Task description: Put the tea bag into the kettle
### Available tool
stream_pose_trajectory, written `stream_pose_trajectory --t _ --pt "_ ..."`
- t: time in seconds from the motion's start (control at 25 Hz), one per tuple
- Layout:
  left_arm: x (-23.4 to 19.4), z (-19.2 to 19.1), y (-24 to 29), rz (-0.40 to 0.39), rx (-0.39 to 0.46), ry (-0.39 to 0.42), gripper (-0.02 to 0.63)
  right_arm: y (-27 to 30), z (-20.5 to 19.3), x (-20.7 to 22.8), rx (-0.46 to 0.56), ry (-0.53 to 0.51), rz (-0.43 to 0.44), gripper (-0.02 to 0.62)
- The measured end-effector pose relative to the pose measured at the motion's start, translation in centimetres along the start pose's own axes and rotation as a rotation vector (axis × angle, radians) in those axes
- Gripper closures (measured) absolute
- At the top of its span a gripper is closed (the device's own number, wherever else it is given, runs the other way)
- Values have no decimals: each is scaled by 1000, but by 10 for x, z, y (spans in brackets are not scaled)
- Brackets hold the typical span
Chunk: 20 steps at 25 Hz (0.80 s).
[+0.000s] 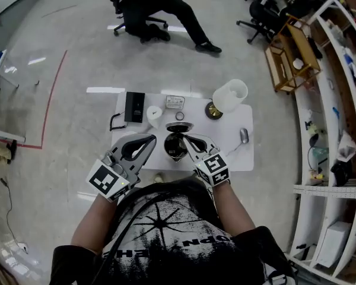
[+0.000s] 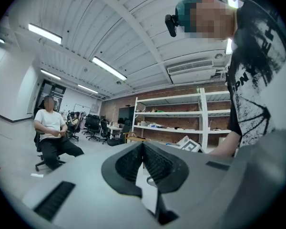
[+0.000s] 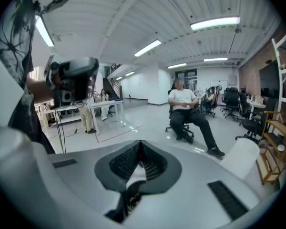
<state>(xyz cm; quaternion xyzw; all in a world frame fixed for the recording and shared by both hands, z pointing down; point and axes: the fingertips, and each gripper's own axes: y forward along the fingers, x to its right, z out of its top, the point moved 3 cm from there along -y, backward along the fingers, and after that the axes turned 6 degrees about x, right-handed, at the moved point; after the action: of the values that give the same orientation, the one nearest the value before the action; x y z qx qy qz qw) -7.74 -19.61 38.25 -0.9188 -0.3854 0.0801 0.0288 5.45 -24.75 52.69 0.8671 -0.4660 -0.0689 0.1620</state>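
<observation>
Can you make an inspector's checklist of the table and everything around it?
Surface: white table on a grey floor.
Job's things: dark kettle at the near edge; tea bag not made out for sure.
Clutter: black box, small card, white jug, spoon, small white thing too small to name.
Grippers: left gripper and right gripper, jaws together, one on each side of the kettle.
Cables: black loop beside the black box.
Surroundings: seated person, shelves at the right, wooden rack.
</observation>
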Motion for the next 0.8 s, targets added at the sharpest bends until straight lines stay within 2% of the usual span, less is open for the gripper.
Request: stream_pose_trajectory --t 0.2,0.4,0.6,0.8 --pt "-6 20 12 -31 34 33 600 -30 75 3 193 -59 -43 586" --pt "-14 32 14 -22 60 61 600 -51 126 4 287 -129 -53 586" --pt "-17 42 13 -4 77 82 600 -60 156 1 369 -157 -29 586" --pt "-16 49 2 16 78 89 600 -62 156 -1 427 -101 0 586"
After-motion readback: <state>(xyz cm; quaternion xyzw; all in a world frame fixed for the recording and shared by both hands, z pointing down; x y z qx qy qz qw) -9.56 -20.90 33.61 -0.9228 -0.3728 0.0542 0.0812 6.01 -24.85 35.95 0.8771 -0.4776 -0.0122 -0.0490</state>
